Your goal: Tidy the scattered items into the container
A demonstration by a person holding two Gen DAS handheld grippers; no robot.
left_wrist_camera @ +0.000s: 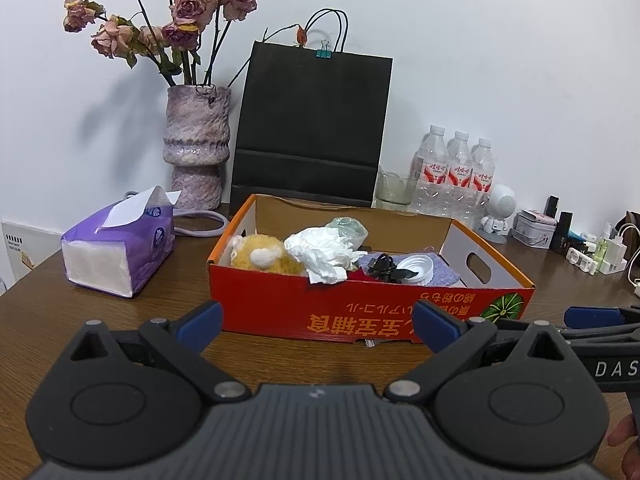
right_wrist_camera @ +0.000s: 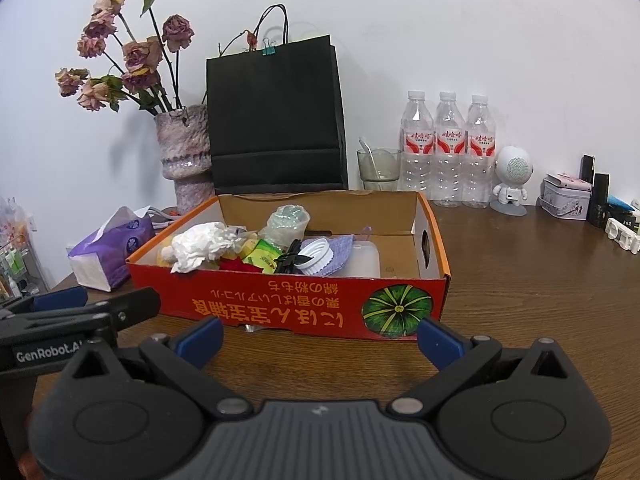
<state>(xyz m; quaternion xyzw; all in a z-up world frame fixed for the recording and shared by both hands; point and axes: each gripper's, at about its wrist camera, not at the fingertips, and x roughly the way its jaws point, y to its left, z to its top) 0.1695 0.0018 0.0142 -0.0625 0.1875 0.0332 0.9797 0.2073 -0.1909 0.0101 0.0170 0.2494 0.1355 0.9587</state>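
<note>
Fingers (right_wrist_camera: pixel 200 338) apart; only right view shows pumpkin print (right_wrist_camera: pixel 397 311).

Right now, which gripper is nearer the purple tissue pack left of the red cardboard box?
Left. The left gripper hovers open before the box's front wall, toward the purple tissue pack. The right gripper sits open farther right, before the box's pumpkin picture.

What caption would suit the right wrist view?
Open right gripper facing the filled orange box on a wooden table.
</note>
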